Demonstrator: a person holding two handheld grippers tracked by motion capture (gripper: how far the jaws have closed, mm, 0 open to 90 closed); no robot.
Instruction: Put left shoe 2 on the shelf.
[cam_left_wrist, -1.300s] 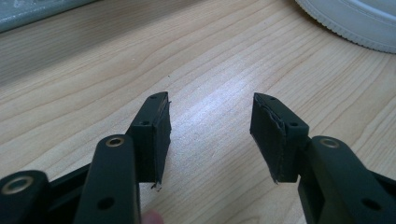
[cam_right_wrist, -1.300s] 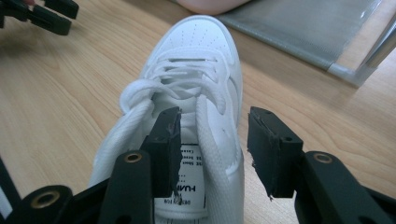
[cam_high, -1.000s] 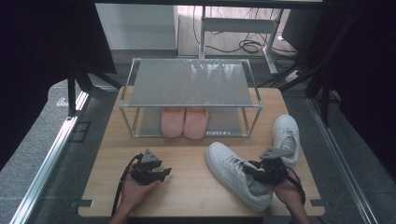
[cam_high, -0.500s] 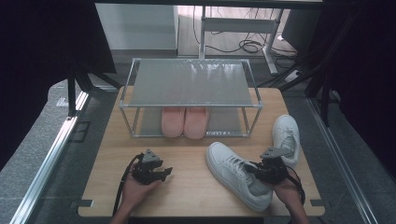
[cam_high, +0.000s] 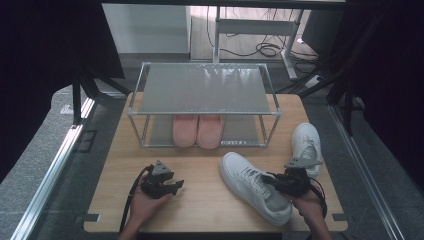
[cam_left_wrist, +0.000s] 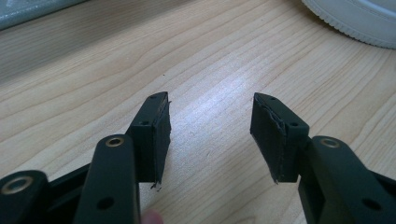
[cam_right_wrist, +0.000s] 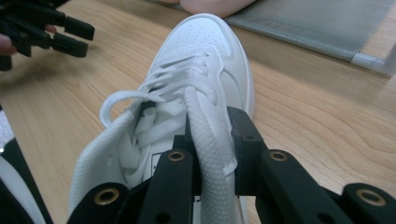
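Right tool (cam_high: 274, 180) over wooden table (cam_high: 210, 200)

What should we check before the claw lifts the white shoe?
1. Right claw pinches the collar of the near white shoe, jaws just closed in: ok.
2. Grip firm enough to lift: cannot tell.
3. Loose lace clear of the jaws: ok.
4. Left claw open with nothing between its jaws, apart from the shoe: ok.
5. Top of the rack free for a shoe: ok.
6. Pink slippers on the lower shelf, out of the way: ok.
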